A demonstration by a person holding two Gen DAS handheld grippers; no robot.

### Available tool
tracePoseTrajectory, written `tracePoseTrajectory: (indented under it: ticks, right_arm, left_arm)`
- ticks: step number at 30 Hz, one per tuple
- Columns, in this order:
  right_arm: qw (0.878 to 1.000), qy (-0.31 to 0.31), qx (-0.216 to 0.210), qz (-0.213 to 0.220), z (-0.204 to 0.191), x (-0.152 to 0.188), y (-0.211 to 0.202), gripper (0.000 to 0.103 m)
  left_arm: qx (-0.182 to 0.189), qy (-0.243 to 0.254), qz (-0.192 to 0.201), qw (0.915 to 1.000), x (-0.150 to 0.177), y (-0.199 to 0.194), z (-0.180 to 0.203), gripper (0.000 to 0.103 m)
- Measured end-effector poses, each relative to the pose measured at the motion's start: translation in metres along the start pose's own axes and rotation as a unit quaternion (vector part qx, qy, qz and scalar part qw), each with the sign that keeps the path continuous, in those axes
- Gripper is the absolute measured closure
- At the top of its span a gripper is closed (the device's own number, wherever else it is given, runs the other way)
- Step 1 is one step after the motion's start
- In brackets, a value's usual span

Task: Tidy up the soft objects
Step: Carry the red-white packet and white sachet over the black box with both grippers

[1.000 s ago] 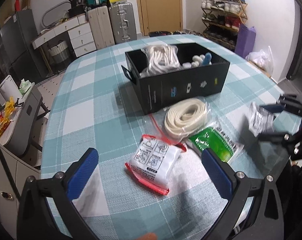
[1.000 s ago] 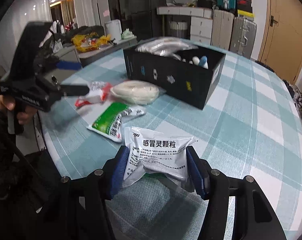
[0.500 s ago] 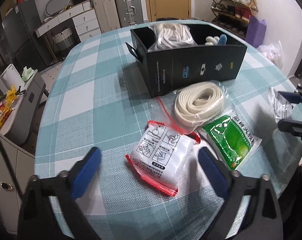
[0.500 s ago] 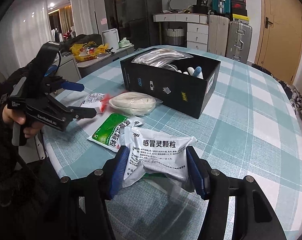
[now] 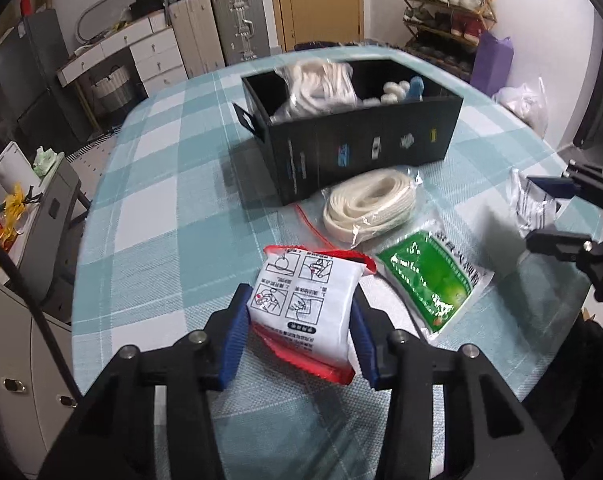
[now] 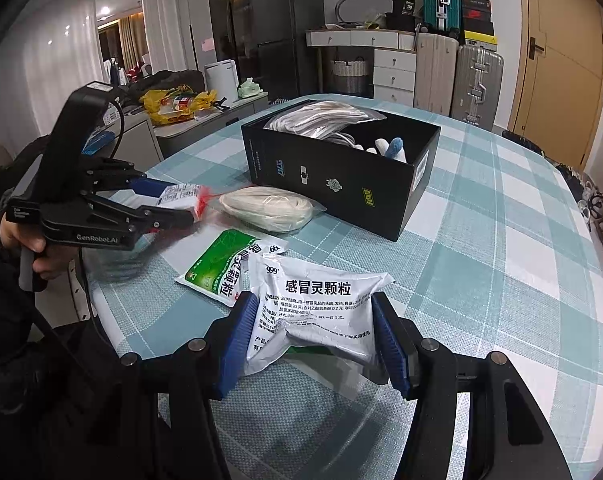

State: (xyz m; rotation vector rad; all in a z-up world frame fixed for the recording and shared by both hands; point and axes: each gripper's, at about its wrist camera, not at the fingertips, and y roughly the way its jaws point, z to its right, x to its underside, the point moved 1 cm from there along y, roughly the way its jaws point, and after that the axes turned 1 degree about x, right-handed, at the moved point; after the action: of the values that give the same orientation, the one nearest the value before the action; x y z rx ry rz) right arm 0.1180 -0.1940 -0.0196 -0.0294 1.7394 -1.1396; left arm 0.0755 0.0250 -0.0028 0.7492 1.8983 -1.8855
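both grippers are loaded at once, which reads as a two-handed carry toward the black box (image 5: 365, 148) standing toward the far side of the counter (image 5: 149, 200). the left gripper (image 5: 299, 334) has its blue pads pressed against the two sides of a white pouch with red edges (image 5: 305, 300), pinching it across its width so the printed instruction panels face up; from the right wrist view the pouch looks raised off the cloth, though blur makes that uncertain. the right gripper (image 6: 315, 340) squeezes a silver-white medicine sachet (image 6: 321, 308) the same way, and the foil buckles and creases between the pads, a sign that it is soft and partly full. holding each packet by its flanks probably keeps it flat enough to drop through the box's open top. the box already holds a bagged white rope (image 5: 321, 84) and some small white and blue pieces (image 5: 401, 88). left on the counter near its front edge, between the grippers and the box, are a bagged coil of cream webbing (image 5: 369, 204) just beside the box wall and a green sachet (image 5: 433, 276) just beside that, both lying flat and slack.
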Motion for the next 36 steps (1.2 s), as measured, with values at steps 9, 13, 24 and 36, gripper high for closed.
tracePoseTrajectory:
  ticks: [9, 13, 24, 36]
  right_arm:
    - [1.0, 0.002, 0.001, 0.028, -0.002, -0.005, -0.01, 0.044]
    - [0.999, 0.011, 0.002, 0.046, -0.003, -0.008, -0.017, 0.044]
    - [0.993, 0.05, 0.017, 0.101, 0.001, -0.02, -0.029, 0.044]
    - [0.989, 0.058, 0.026, 0.131, -0.001, -0.051, -0.049, 0.044]
  left_arm:
    - [0.022, -0.017, 0.053, 0.9982, -0.01, -0.031, -0.002, 0.057]
    - [0.026, -0.03, 0.079, 0.9961, -0.014, -0.042, -0.003, 0.057]
    - [0.035, -0.056, 0.131, 0.9892, -0.026, -0.061, -0.001, 0.057]
    - [0.034, -0.058, 0.166, 0.9839, -0.052, -0.069, 0.006, 0.057]
